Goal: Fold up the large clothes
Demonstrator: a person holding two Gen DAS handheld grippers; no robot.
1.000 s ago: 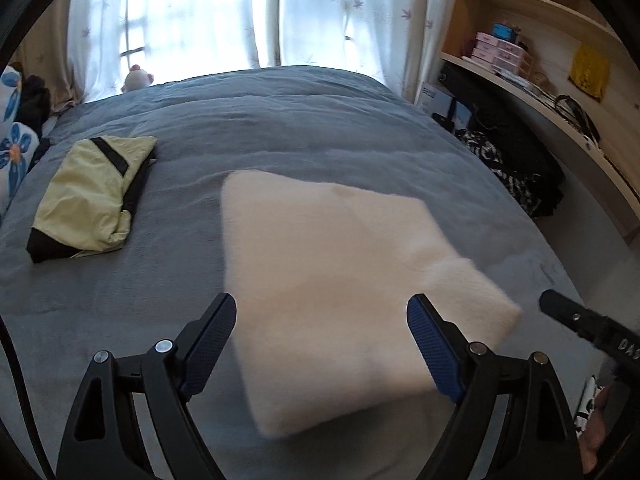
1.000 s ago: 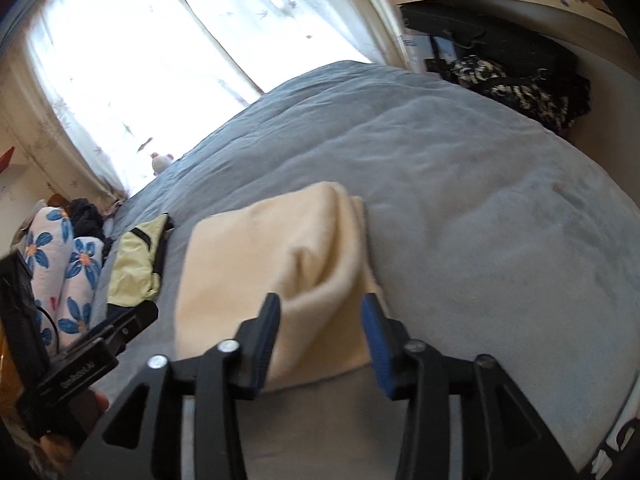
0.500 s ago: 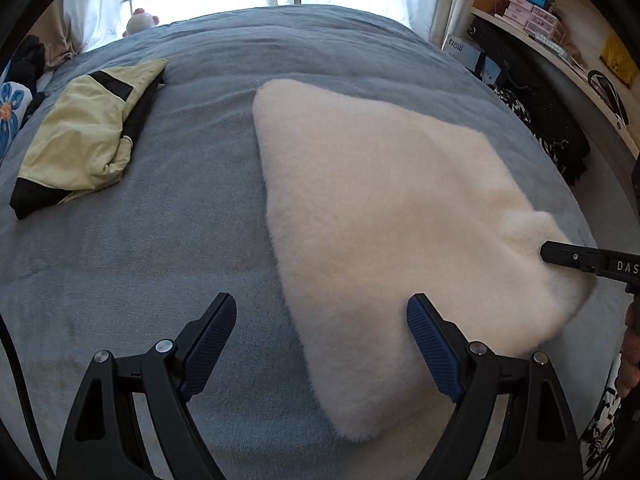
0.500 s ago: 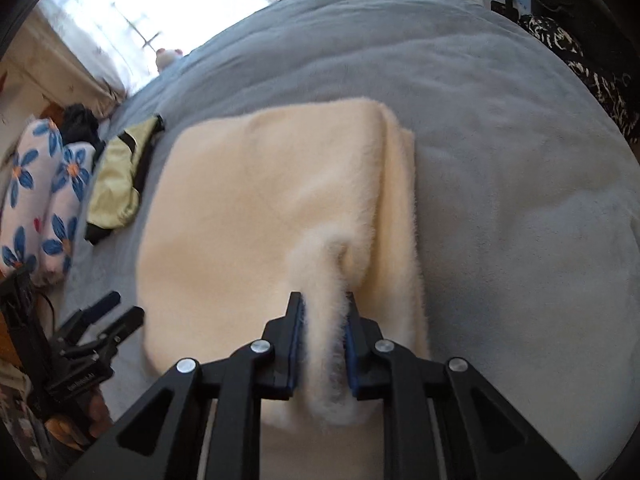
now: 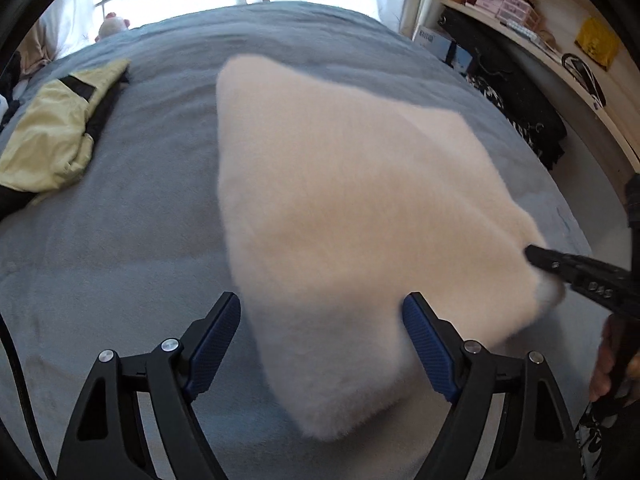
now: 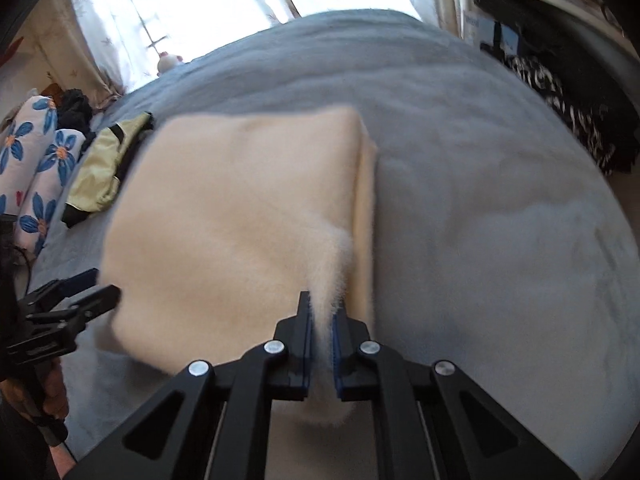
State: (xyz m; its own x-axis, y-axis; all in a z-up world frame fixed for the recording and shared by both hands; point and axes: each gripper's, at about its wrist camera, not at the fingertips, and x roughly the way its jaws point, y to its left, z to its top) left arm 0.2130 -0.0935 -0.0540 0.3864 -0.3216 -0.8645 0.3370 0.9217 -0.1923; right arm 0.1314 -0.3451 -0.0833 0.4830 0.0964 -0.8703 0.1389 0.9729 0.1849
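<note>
Cream fleece folded garment (image 5: 352, 200) lies mid-bed on the grey blanket (image 5: 120, 240). Right tool (image 6: 320, 320) is closing, pinching its near corner; left tool (image 5: 320, 320) closing, spread over the near edge. Yellow-black jacket (image 5: 52, 136) lies apart.

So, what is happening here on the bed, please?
A person with tongs in each hand is folding a cream fleece garment that lies on the grey bed. The right tongs are closing on a pinch of fleece at the garment's near right corner. The left tongs stand wide open over the near edge, with fleece between the fingers but no grip yet. A folded yellow jacket lies apart on the left.
</note>
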